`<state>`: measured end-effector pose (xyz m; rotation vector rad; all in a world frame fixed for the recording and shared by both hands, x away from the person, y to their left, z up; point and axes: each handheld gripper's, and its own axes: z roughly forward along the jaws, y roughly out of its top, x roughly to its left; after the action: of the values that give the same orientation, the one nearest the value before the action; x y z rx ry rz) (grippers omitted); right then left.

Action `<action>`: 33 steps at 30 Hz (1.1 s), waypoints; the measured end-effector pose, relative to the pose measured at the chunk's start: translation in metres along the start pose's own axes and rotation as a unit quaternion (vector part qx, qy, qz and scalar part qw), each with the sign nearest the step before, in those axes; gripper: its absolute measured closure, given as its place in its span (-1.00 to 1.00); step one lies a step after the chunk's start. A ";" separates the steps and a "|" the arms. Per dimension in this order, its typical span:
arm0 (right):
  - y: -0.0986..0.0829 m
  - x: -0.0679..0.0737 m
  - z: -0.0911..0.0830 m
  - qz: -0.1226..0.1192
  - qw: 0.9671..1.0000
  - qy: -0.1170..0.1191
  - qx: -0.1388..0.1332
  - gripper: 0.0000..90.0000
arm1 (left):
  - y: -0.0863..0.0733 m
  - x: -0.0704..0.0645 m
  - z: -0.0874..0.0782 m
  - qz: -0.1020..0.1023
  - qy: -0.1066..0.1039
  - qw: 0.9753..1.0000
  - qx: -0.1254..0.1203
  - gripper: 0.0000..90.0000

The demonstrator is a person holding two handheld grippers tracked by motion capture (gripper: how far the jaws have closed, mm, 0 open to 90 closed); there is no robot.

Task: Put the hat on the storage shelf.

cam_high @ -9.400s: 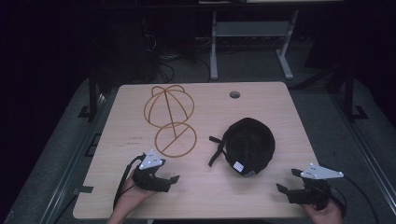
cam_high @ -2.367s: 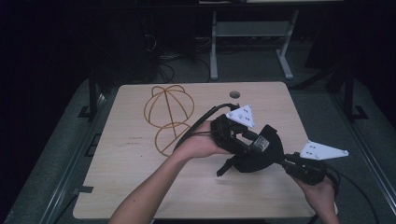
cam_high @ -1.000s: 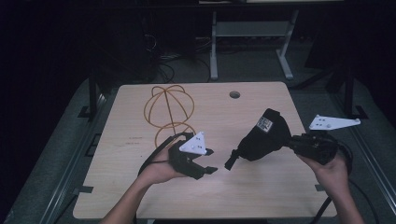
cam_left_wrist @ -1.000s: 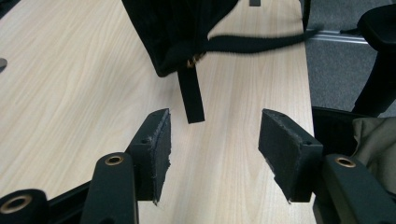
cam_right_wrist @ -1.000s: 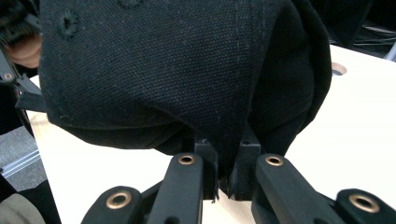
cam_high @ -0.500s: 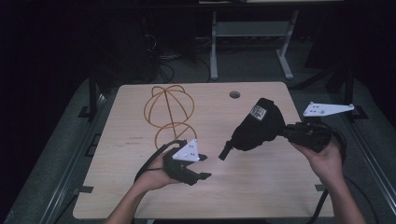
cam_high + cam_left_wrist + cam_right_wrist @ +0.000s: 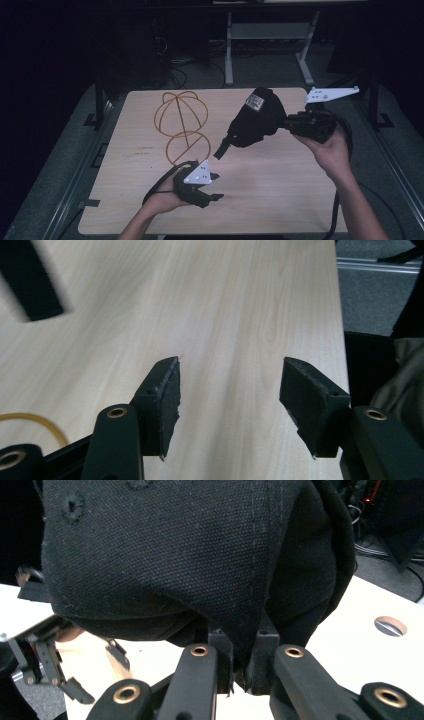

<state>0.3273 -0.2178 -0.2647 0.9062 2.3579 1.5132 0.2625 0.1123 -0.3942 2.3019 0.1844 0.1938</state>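
A black cap point(image 7: 257, 117) hangs in the air over the table's right half, its strap point(image 7: 221, 148) dangling down. My right gripper point(image 7: 286, 121) is shut on the cap's edge and held up by the hand. In the right gripper view the jaws pinch the black fabric point(image 7: 190, 550) at my right gripper point(image 7: 240, 660). A gold wire stand point(image 7: 181, 132) rests on the table at back left. My left gripper point(image 7: 216, 188) lies low near the front edge, open and holding nothing point(image 7: 227, 390), apart from the cap.
The wooden table point(image 7: 280, 190) has a round hole point(image 7: 390, 625) near its back edge. A bit of the gold wire point(image 7: 30, 417) lies close to my left gripper. A metal frame point(image 7: 270, 35) and cables stand on the floor behind.
The left gripper let go of the cap and drew back toward the front edge. The right gripper lifted the cap off the table, higher and toward the stand.
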 end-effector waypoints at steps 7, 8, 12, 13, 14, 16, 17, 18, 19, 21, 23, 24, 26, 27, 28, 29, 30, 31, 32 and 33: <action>0.019 0.007 0.016 -0.012 1.000 0.012 0.007 0.86 | -0.007 -0.007 0.009 -0.004 -0.015 1.000 0.011 -0.09; 0.024 0.009 0.021 -0.014 1.000 0.018 0.004 0.86 | -0.008 -0.008 0.011 -0.006 -0.016 1.000 0.013 -0.09; 0.035 0.014 0.032 -0.016 0.999 0.031 0.005 0.86 | -0.010 -0.010 0.017 0.006 -0.024 1.000 0.020 -0.09; 0.035 0.014 0.032 -0.016 0.999 0.031 0.005 0.86 | -0.010 -0.010 0.017 0.006 -0.024 1.000 0.020 -0.09; 0.042 0.016 0.040 -0.019 0.999 0.036 0.010 0.86 | -0.009 -0.011 0.018 0.011 -0.024 0.999 0.017 -0.09; 0.049 0.018 0.048 -0.025 0.999 0.042 0.016 0.86 | -0.009 -0.011 0.017 0.007 -0.026 0.999 0.018 -0.09; 0.053 0.020 0.052 -0.025 0.998 0.046 0.019 0.86 | -0.009 -0.011 0.017 0.007 -0.026 0.999 0.018 -0.09; 0.058 0.022 0.056 -0.024 0.998 0.051 0.023 0.86 | -0.009 -0.011 0.016 0.008 -0.025 1.000 0.010 -0.09; 0.058 0.022 0.056 -0.024 0.998 0.051 0.023 0.86 | -0.009 -0.011 0.016 0.008 -0.025 1.000 0.010 -0.09; 0.067 0.024 0.065 -0.031 0.997 0.059 0.029 0.86 | -0.008 -0.010 0.015 0.007 -0.025 1.000 0.011 -0.09; 0.080 0.026 0.077 -0.035 0.996 0.068 0.036 0.86 | -0.009 -0.010 0.015 0.004 -0.025 1.000 0.009 -0.09; 0.084 0.027 0.081 -0.037 0.996 0.071 0.038 0.86 | -0.010 -0.009 0.016 0.007 -0.025 1.000 0.011 -0.09; 0.092 0.029 0.089 -0.040 0.995 0.075 0.045 0.86 | -0.010 -0.009 0.017 0.006 -0.025 1.000 0.013 -0.09; 0.096 0.030 0.093 -0.041 0.995 0.080 0.046 0.86 | -0.010 -0.009 0.017 0.010 -0.025 1.000 0.014 -0.09; 0.099 0.031 0.098 -0.044 0.994 0.083 0.049 0.86 | -0.010 -0.009 0.017 0.011 -0.025 1.000 0.014 -0.09; 0.102 0.031 0.102 -0.047 0.994 0.083 0.053 0.86 | -0.010 -0.009 0.017 0.010 -0.025 1.000 0.013 -0.09; 0.105 0.032 0.106 -0.052 0.994 0.084 0.055 0.86 | -0.010 -0.008 0.016 0.010 -0.026 1.000 0.012 -0.09; 0.107 0.033 0.109 -0.053 0.993 0.088 0.056 0.86 | -0.010 -0.008 0.016 0.010 -0.025 1.000 0.012 -0.09; 0.110 0.033 0.111 -0.053 0.993 0.090 0.055 0.86 | -0.010 -0.008 0.015 0.011 -0.024 1.000 0.012 -0.09; 0.110 0.033 0.111 -0.053 0.993 0.090 0.055 0.86 | -0.010 -0.008 0.015 0.011 -0.024 1.000 0.012 -0.09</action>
<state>0.3957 -0.0826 -0.2145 0.6801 2.5939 1.4926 0.2574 0.1064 -0.4125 2.3299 0.1371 0.1476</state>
